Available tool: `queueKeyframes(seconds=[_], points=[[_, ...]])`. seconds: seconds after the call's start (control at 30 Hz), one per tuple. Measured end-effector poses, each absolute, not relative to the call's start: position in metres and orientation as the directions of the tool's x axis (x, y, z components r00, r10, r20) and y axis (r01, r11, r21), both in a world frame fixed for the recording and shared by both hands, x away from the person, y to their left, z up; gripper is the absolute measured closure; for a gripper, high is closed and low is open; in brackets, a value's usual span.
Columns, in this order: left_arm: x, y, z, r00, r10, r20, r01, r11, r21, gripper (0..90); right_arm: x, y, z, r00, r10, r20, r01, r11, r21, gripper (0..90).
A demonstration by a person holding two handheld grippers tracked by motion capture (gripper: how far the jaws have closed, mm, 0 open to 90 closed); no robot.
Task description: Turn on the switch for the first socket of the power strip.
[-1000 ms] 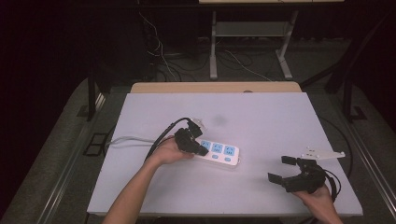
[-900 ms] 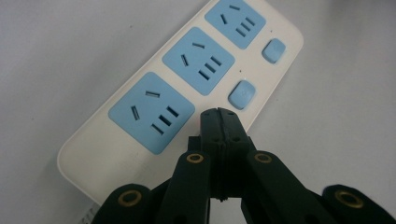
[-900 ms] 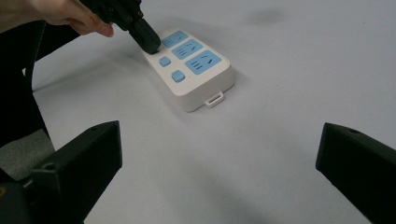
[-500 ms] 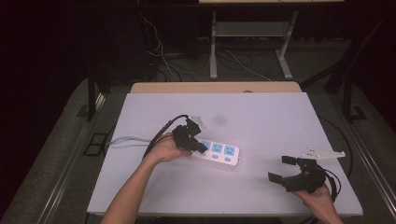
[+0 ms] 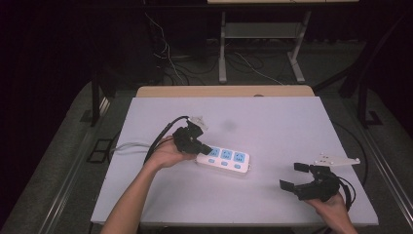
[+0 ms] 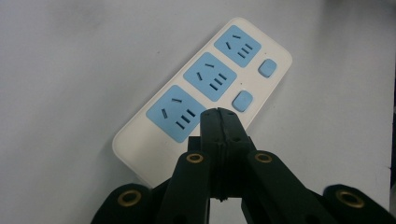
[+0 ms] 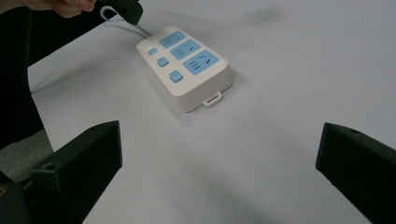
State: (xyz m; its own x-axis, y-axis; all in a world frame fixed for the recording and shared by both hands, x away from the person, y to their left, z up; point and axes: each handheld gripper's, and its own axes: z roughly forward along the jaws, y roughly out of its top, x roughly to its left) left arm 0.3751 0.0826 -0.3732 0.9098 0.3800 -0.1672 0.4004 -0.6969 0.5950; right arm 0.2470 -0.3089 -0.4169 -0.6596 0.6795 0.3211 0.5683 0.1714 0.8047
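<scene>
A white power strip [image 5: 225, 159] with three blue sockets and three blue buttons lies flat near the middle of the grey table [image 5: 272, 126]. My left gripper [image 5: 205, 148] hovers over the strip's left end, jaws pressed together with nothing between them. In the left gripper view the shut tips [image 6: 219, 117] sit just above the power strip [image 6: 205, 88], beside its nearest socket. My right gripper [image 5: 292, 176] rests at the table's front right, jaws wide apart and empty. In the right gripper view my right gripper [image 7: 219, 172] faces the power strip [image 7: 184, 65] from a distance, with the left gripper [image 7: 127, 9] above the strip's far end.
The strip's grey cord [image 5: 127, 146] runs left off the table's edge. A wooden board [image 5: 224, 91] borders the table's far side. Beyond it stand a metal frame [image 5: 223, 48] and loose cables on the floor [image 5: 168, 58].
My left gripper has lifted slightly above the strip's left end, still shut. The right gripper and the strip have stayed put.
</scene>
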Motion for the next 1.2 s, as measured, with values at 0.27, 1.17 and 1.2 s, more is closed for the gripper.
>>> queueKeyframes(seconds=[0.27, 1.17, 1.2], points=[[0.372, 0.093, -0.367, 0.905, 0.397, -0.152, 0.402, -0.683, 0.610, 89.5, 0.247, -0.308, -0.417, -0.658, 0.680, 0.323, 0.571, 0.172, 0.802, 0.0], [0.343, 0.155, -0.344, 0.853, 0.505, -0.132, 0.442, -0.563, 0.698, 80.0, 0.247, -0.306, -0.418, -0.661, 0.677, 0.324, 0.573, 0.177, 0.800, 0.0], [0.342, 0.157, -0.343, 0.848, 0.513, -0.132, 0.447, -0.558, 0.699, 77.2, 0.247, -0.306, -0.418, -0.661, 0.677, 0.323, 0.573, 0.177, 0.800, 0.0]])
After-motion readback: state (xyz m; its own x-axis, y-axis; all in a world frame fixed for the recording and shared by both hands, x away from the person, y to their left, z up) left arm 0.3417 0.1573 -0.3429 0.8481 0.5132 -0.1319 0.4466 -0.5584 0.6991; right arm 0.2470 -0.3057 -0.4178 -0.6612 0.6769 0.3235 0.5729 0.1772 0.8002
